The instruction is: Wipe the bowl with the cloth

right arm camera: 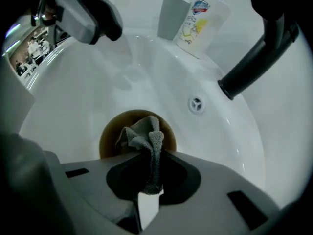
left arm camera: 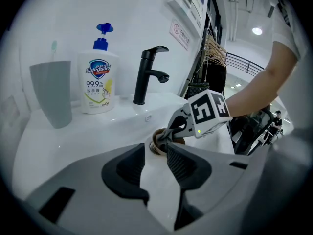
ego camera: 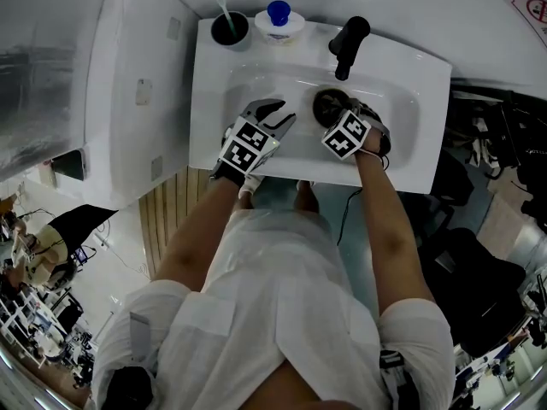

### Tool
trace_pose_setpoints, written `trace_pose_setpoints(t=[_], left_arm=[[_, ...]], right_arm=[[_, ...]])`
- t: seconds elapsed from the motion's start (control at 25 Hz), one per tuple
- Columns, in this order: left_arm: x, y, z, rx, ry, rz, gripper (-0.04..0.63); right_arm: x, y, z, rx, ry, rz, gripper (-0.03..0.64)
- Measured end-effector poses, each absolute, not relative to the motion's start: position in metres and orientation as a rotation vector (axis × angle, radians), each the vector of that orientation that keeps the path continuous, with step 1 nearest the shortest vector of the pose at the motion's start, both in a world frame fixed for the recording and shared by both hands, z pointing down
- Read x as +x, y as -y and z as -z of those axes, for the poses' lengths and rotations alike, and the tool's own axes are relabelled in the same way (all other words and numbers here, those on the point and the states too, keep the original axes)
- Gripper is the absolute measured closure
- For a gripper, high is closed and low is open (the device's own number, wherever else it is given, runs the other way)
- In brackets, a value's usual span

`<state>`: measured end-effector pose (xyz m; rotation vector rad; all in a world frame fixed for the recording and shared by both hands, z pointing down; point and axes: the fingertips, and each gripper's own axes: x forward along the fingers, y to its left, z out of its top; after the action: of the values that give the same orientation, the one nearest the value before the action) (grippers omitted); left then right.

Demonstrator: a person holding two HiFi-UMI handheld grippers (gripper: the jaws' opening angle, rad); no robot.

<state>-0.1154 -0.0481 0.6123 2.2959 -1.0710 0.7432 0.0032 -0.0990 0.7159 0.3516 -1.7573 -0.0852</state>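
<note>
A small brown bowl (ego camera: 326, 101) (right arm camera: 110, 137) sits at the bottom of a white sink basin (ego camera: 402, 109). My right gripper (ego camera: 340, 114) (right arm camera: 146, 180) points steeply down over it, shut on a grey cloth (right arm camera: 145, 140) whose bunched end rests inside the bowl. In the left gripper view the right gripper (left arm camera: 169, 136) hides most of the bowl (left arm camera: 155, 146). My left gripper (ego camera: 278, 116) (left arm camera: 157, 166) hovers over the basin's left half, open, with only white basin showing between its fingers. It does not touch the bowl.
A black faucet (ego camera: 349, 45) (left arm camera: 146, 75) overhangs the basin's back. On the back ledge stand a soap pump bottle (ego camera: 279, 20) (left arm camera: 99, 80) and a grey cup (ego camera: 229, 28) (left arm camera: 51, 92) with a toothbrush. An overflow hole (right arm camera: 196, 104) is in the basin wall.
</note>
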Motion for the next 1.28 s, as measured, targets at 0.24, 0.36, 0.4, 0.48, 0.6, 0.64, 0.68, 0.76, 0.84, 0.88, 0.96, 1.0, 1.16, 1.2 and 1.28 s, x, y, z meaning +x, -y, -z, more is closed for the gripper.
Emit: trace_pose_setpoints(t=[0.24,0.36,0.4,0.48,0.6,0.64,0.68,0.76,0.84,0.88,0.96,1.0,1.16,1.2,1.28], left_arm=[[-0.112,0.046,-0.615,2.294,1.062,-0.749,0.453],[-0.109,0.046,-0.616,2.294,1.053,-0.749,0.453],[-0.109,0.047,-0.616,2.296,1.052,-0.748,0.453],[-0.107,0.048,-0.615,2.299,1.049,-0.748,0.453],[-0.105,0.050,-0.615,2.302,1.039,-0.752,0.453],[-0.103,0.051,-0.615,2.306,1.038,-0.748,0.453],[-0.102,0.052,-0.615,2.309,1.035,-0.748,0.453],[-0.099,0.052,-0.616,2.313,1.025,-0.752,0.453],[-0.097,0.051,-0.616,2.313,1.011,-0.764,0.453],[-0.095,0.050,-0.617,2.312,1.004,-0.769,0.454],[-0.092,0.049,-0.619,2.315,0.994,-0.772,0.454],[-0.090,0.048,-0.620,2.316,0.989,-0.774,0.453],[-0.081,0.052,-0.622,2.335,0.965,-0.780,0.454],[-0.078,0.053,-0.623,2.340,0.955,-0.787,0.454],[-0.072,0.055,-0.626,2.354,0.931,-0.809,0.454]], right_arm=[[-0.029,0.107,-0.706,0.421,1.848,0.053,0.566],[-0.042,0.081,-0.708,0.286,1.885,0.073,0.566],[-0.041,0.073,-0.709,0.240,1.883,0.072,0.566],[-0.033,0.061,-0.712,0.172,1.857,0.065,0.566],[-0.010,0.061,-0.719,0.147,1.790,0.073,0.566],[-0.002,0.066,-0.721,0.163,1.766,0.080,0.566],[0.005,0.073,-0.721,0.191,1.744,0.088,0.566],[0.013,0.091,-0.720,0.281,1.723,0.097,0.566],[0.011,0.108,-0.716,0.381,1.741,0.089,0.566],[0.007,0.112,-0.713,0.414,1.764,0.077,0.566],[-0.009,0.110,-0.707,0.428,1.828,0.039,0.566],[-0.017,0.105,-0.704,0.410,1.860,0.022,0.566],[-0.026,0.075,-0.701,0.294,1.922,-0.010,0.566],[-0.022,0.069,-0.699,0.284,1.934,-0.025,0.566],[-0.013,0.064,-0.691,0.311,1.974,-0.077,0.566]])
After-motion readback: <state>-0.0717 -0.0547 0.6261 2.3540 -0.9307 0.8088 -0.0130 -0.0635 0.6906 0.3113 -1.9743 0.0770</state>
